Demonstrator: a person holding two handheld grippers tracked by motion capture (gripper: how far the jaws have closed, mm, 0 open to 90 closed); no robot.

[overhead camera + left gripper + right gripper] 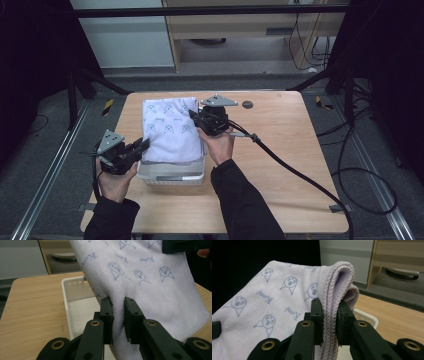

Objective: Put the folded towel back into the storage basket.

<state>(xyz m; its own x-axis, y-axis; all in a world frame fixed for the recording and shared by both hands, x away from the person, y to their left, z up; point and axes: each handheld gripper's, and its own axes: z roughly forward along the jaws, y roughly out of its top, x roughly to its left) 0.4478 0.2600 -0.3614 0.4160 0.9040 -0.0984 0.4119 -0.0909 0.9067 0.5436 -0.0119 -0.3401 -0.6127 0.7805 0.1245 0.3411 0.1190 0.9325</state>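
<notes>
A folded pale lilac towel (170, 131) with blue printed faces hangs stretched over a white perforated basket (172, 174) near the table's front. My left gripper (142, 145) is shut on the towel's near left edge (118, 315), cloth pinched between its pads. My right gripper (196, 117) is shut on the towel's folded far right edge (331, 315), where several layers bunch between the jaws. Both hands hold the towel above the basket (75, 307), part of whose white rim (367, 317) lies beneath the cloth.
The wooden table (290, 145) has open surface to the right and front. A small dark disc (247, 104) lies near the far edge. A thick black cable (300, 175) trails from my right gripper across the table. Metal rails run along the floor on both sides.
</notes>
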